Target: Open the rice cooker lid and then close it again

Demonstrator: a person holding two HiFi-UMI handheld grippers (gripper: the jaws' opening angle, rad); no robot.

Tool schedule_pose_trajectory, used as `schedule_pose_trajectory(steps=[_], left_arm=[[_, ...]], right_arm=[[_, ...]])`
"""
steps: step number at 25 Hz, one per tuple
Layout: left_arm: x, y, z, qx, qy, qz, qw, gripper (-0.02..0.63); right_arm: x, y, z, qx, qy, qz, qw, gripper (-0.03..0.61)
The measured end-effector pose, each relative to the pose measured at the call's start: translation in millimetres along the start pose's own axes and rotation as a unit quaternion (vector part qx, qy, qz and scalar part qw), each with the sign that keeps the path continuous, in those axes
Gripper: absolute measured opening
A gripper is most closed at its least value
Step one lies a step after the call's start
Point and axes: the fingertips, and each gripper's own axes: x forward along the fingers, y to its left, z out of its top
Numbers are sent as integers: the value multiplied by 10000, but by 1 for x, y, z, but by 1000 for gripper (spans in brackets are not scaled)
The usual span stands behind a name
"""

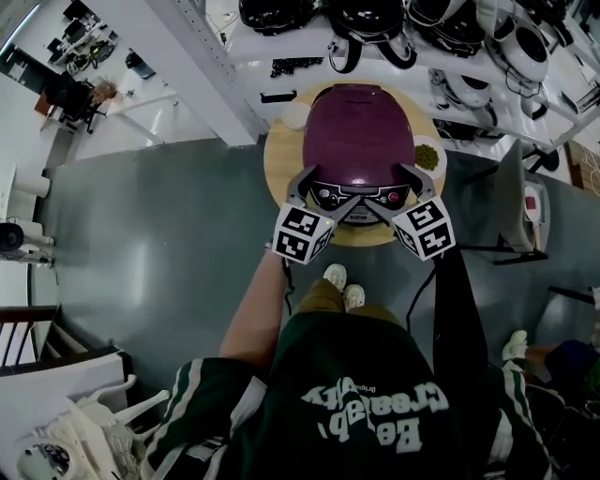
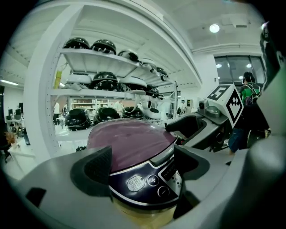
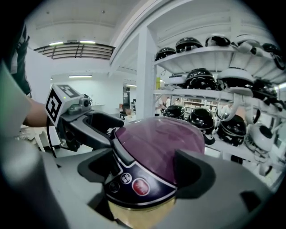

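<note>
The rice cooker (image 1: 361,131) has a glossy purple lid, which is down, and a dark control panel (image 1: 361,195) at its front. It stands on a small round wooden table (image 1: 279,159). My left gripper (image 1: 330,192) is open at the panel's left half, and its jaws straddle the panel's buttons (image 2: 144,181). My right gripper (image 1: 387,192) is open at the panel's right half, around the red button (image 3: 140,186). The inner fingers of both meet near the lid's front latch. In each gripper view the other gripper shows beside the lid: right gripper (image 2: 203,127), left gripper (image 3: 87,120).
A small dish of green grains (image 1: 427,157) sits at the table's right edge and a white bowl (image 1: 296,114) at its far left. White shelves with black rounded appliances (image 1: 375,19) stand right behind the table. A chair (image 1: 517,197) is to the right.
</note>
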Motion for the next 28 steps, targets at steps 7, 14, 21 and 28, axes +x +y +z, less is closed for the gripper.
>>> schedule_pose_trajectory(steps=[7, 14, 21, 28], left_arm=[[-8, -7, 14, 67, -151, -57, 9998, 414], [-23, 1, 48, 269, -573, 329, 9975, 414], [-43, 7, 97, 501, -1104, 718, 9900, 413], [-61, 6, 128, 562, -1535, 880, 9826, 413]], right_arm=[[-6, -1, 5, 34, -228, -13, 9997, 434], [-31, -23, 40, 307, -987, -473, 9935, 436], [-65, -40, 76, 381, -1622, -964, 9813, 442], [-77, -45, 87, 299, -1841, -1290, 9739, 440]])
